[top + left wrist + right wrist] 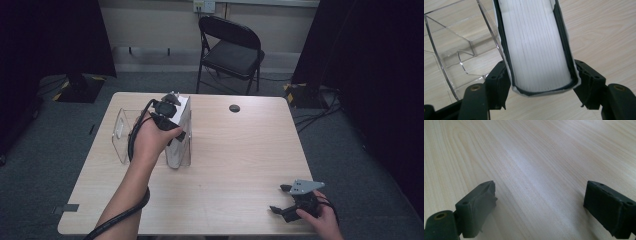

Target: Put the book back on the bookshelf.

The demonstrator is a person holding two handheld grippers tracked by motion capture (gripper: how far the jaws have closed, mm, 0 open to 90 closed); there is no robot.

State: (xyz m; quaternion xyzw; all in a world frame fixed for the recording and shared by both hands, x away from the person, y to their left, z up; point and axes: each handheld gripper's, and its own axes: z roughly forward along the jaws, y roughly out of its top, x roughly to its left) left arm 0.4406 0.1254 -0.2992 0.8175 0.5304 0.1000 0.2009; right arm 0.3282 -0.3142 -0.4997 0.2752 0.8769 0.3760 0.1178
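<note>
Clear holder (122, 135) on the table (235, 165), book (536, 42) standing at its right side, left gripper (541, 82) around the book's edge, pads barely off it, right gripper (540, 202) wide open, holding nothing.

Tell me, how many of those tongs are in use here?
2. The left tongs are up at the book standing in the clear holder, the book between their jaws. The right tongs rest near the table's front right corner, holding nothing.
</note>
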